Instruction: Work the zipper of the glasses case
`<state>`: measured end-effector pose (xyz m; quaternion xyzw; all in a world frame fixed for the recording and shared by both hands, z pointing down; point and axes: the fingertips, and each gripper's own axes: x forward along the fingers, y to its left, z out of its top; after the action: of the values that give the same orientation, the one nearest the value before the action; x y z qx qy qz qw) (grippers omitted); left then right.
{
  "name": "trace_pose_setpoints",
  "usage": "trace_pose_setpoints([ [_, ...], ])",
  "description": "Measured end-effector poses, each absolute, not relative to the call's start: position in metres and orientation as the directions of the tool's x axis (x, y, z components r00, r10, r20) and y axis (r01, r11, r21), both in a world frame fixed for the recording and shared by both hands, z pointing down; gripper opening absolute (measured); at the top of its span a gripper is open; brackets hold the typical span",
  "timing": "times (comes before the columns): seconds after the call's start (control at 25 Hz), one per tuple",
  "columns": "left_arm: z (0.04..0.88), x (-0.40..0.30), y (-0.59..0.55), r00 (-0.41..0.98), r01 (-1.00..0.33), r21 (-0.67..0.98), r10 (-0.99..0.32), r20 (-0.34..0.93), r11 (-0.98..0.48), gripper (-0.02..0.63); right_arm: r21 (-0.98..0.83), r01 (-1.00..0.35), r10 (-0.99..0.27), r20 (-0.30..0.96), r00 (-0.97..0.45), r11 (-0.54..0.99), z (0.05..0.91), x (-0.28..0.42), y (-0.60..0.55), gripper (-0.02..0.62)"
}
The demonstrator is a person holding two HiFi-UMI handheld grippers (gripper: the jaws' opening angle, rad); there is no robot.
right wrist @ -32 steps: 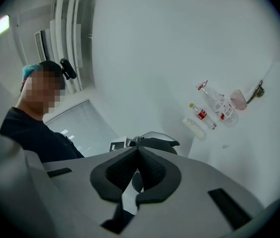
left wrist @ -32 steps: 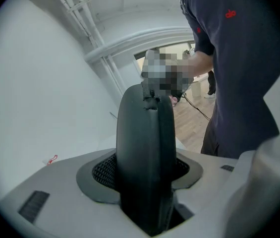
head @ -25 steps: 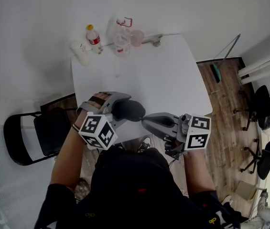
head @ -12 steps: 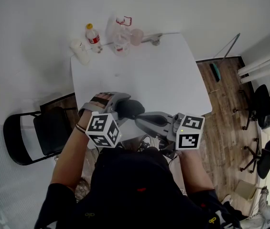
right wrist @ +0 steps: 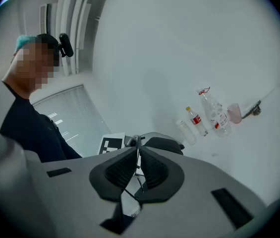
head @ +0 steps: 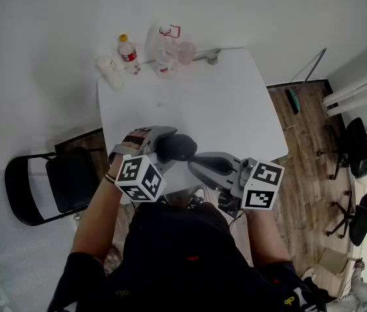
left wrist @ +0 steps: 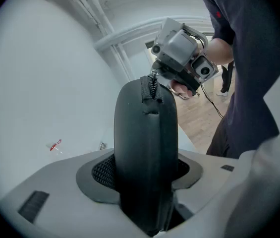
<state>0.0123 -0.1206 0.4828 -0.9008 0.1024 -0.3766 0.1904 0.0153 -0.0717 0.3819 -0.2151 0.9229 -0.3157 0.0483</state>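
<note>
Where the left claw [head: 169,149] clamps the black glasses case [left wrist: 144,152] edgewise, the right claw [right wrist: 136,150] sits pinched shut on the zipper pull [left wrist: 152,86] at its far end.

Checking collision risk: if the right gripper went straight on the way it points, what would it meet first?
The black oval glasses case, clamped in the left gripper. The right gripper is shut right at it, fingers apparently pinching its small metal zipper pull.

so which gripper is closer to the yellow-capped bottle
Left. The left gripper holds the glasses case near the front edge of the table, on the same side as the bottle; the right gripper, pinching the zipper pull, is further right.
</note>
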Motion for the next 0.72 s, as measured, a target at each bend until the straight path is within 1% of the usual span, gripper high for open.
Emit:
trace_pose_setpoints([
  [0.08,0.475,0.011,-0.127,0.726,-0.100,-0.406,-0.346,0.594,-0.908,0.262,-0.574,-0.382,-0.455,0.018,-0.890,0.725,0.376,0.022,-0.074,0.021],
  [0.16,0.457,0.010,-0.131,0.775,-0.183,-0.361,-0.360,0.519,-0.915,0.262,-0.539,-0.418,-0.506,-0.017,-0.863,0.731,0.368,0.034,-0.078,0.021],
  [0.28,0.422,0.008,-0.138,0.845,-0.318,-0.243,-0.390,0.365,-0.916,0.262,-0.494,-0.500,-0.607,-0.075,-0.791,0.712,0.354,0.060,-0.088,0.021],
  [0.36,0.400,0.002,-0.144,0.866,-0.400,-0.143,-0.425,0.264,-0.905,0.262,-0.457,-0.574,-0.677,-0.088,-0.731,0.679,0.347,0.077,-0.096,0.021],
  [0.44,0.386,-0.008,-0.151,0.860,-0.473,-0.037,-0.471,0.195,-0.880,0.262,-0.415,-0.644,-0.731,-0.082,-0.677,0.643,0.344,0.092,-0.102,0.021],
  [0.56,0.367,-0.027,-0.156,0.840,-0.540,0.093,-0.528,0.122,-0.837,0.262,-0.332,-0.748,-0.806,-0.073,-0.587,0.575,0.341,0.115,-0.108,0.021],
  [0.72,0.346,-0.058,-0.157,0.785,-0.618,0.145,-0.615,0.071,-0.773,0.262,-0.224,-0.870,-0.898,-0.062,-0.437,0.439,0.341,0.147,-0.116,0.020],
])
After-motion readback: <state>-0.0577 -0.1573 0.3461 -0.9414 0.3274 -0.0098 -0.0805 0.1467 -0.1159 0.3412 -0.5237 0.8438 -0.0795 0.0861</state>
